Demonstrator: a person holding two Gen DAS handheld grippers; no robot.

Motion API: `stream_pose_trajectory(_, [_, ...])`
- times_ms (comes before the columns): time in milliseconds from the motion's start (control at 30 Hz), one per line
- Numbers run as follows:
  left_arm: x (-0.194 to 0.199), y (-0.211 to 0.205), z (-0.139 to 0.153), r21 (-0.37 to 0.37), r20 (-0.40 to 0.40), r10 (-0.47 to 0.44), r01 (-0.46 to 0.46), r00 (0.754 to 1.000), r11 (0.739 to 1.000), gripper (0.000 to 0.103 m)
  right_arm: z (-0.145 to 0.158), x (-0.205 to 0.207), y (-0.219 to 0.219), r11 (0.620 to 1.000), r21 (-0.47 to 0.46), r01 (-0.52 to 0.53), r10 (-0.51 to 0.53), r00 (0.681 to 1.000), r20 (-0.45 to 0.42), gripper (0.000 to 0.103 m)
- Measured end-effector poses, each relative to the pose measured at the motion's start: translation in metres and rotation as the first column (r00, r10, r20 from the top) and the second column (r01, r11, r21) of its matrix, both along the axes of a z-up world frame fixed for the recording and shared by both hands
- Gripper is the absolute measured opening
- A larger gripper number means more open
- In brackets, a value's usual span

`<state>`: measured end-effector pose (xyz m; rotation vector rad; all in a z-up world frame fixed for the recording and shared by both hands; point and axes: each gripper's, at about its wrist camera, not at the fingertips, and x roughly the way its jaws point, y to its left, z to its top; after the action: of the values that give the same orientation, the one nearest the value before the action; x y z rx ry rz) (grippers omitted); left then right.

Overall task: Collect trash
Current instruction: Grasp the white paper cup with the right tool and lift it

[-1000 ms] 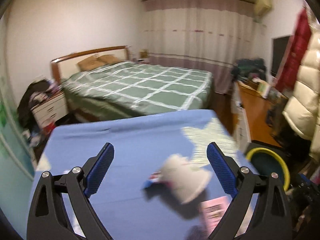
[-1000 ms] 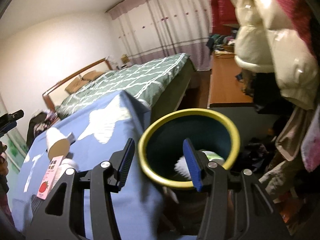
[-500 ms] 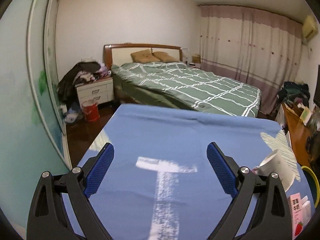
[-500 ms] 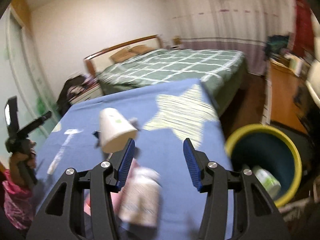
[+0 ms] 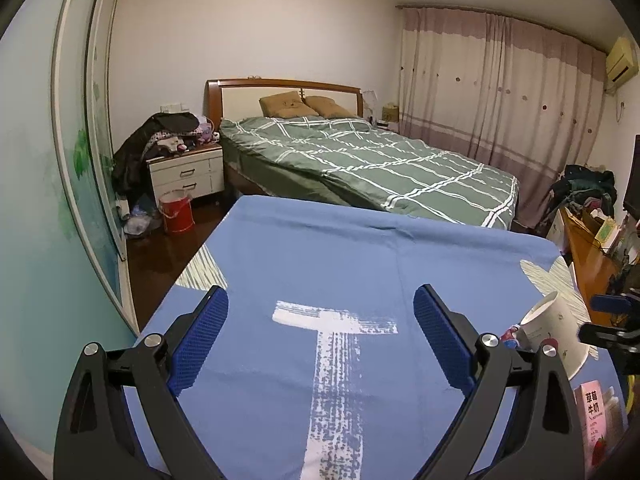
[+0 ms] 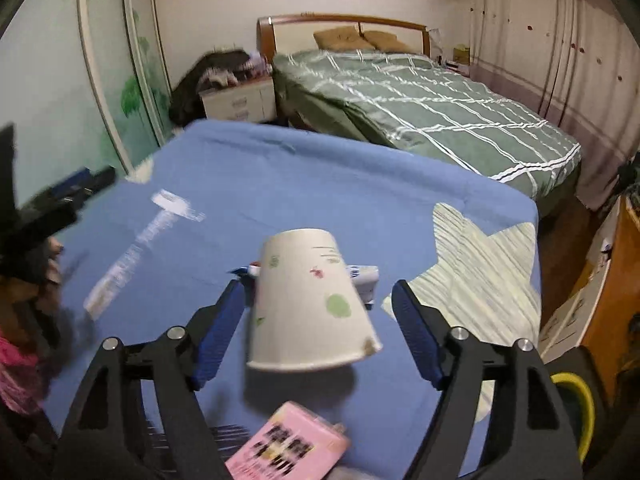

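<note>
1. The right hand-held gripper (image 6: 316, 320) points down at a paper cup (image 6: 310, 300) that lies on its side on the blue cloth (image 6: 320, 184) covering the bench, its open mouth turned toward the camera.
2. Its jaws are opening; the cup sits between the blue pads (image 6: 218, 332), and a gap shows on each side, so nothing is gripped.
3. Just behind the cup lies a small blue-and-white wrapper (image 6: 362, 274), partly hidden by it and touching it.
4. A pink carton (image 6: 288, 446) rests on the cloth close to the camera, below the cup and apart from it.
5. The yellow rim of a dark bin (image 6: 576, 396) shows at the lower right, off the bench edge.
6. The left hand-held gripper (image 5: 320, 340) is spread wide over a white T mark (image 5: 336, 360) printed on the cloth, with nothing between its pads.
7. From the left wrist view the same paper cup (image 5: 556, 336) lies far to the right, with the pink carton (image 5: 598, 420) below it at the frame edge.
8. The tip of the right hand-held gripper (image 5: 612, 320) shows at that right edge, near the cup.
9. A bed with a green checked cover (image 5: 380, 160) stands beyond the bench.
</note>
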<state>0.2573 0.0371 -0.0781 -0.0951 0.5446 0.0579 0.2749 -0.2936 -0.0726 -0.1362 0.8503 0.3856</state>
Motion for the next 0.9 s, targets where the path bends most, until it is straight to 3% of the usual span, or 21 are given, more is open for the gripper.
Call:
stream_pose_trajectory(400, [-0.006,-0.011,0.002,0.003,-0.011,-0.023,0.023,1.000,1.000,0.093,-0.034,0.021,0.008,0.995,-0.046,-0.088,0.079,0.984,-0.162,0.077])
stream_pose_trajectory(600, [-0.006,-0.012,0.001,0.003,-0.013,-0.025,0.025,1.000,1.000,0.093,-0.041,0.021,0.013,0.993,-0.073,-0.093,0.079,0.982,-0.170,0.076])
stream_pose_trajectory(733, [-0.006,-0.013,0.002,0.004,-0.013,-0.025,0.025,1.000,1.000,0.093,-0.037,0.019,0.010,0.996,-0.059,-0.074,0.064,0.986,-0.155,0.063])
stream_pose_trajectory(900, [-0.007,-0.013,0.002,0.004,-0.013,-0.025,0.025,1.000,1.000,0.093,-0.023,0.011,0.001,0.999,-0.008,-0.040,0.039,0.993,-0.113,0.061])
